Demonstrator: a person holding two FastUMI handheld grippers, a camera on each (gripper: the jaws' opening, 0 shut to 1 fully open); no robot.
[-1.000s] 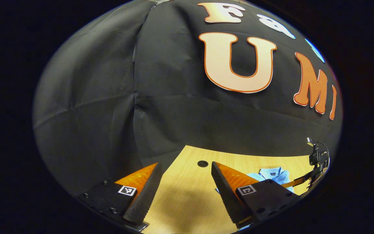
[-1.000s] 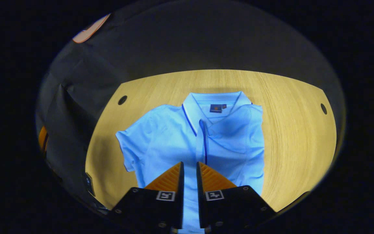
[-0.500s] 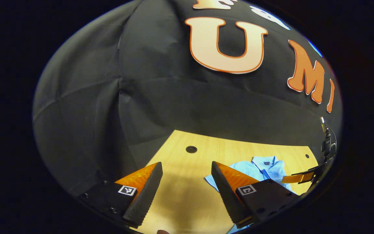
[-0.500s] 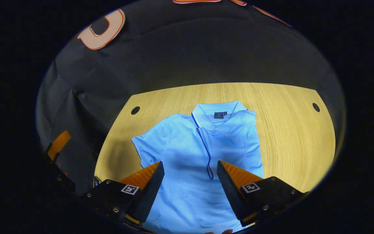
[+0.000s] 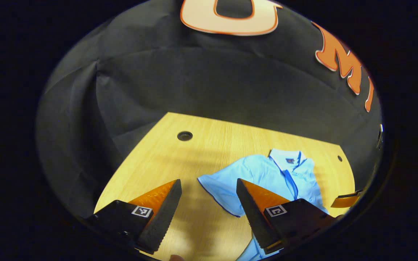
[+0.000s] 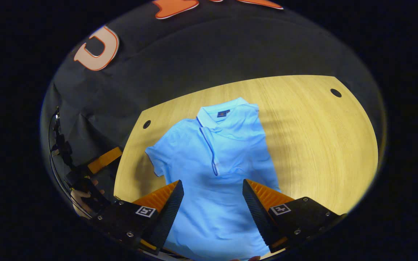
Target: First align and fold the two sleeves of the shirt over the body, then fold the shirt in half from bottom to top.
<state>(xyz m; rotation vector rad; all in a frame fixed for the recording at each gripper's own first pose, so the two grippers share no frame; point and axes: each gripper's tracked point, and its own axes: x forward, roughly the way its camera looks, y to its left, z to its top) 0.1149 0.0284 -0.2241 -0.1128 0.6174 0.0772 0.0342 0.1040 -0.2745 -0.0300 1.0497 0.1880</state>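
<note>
Shirt hem hidden behind right gripper.

light blue shirt, apparently navy-trimmed collar, pale wood-grain table

**Where the two cameras look**

The left gripper view looks from the table's left side, low, across to the polo shirt. The right gripper view looks down from above the shirt's bottom end. Both see shirt and table.
</note>
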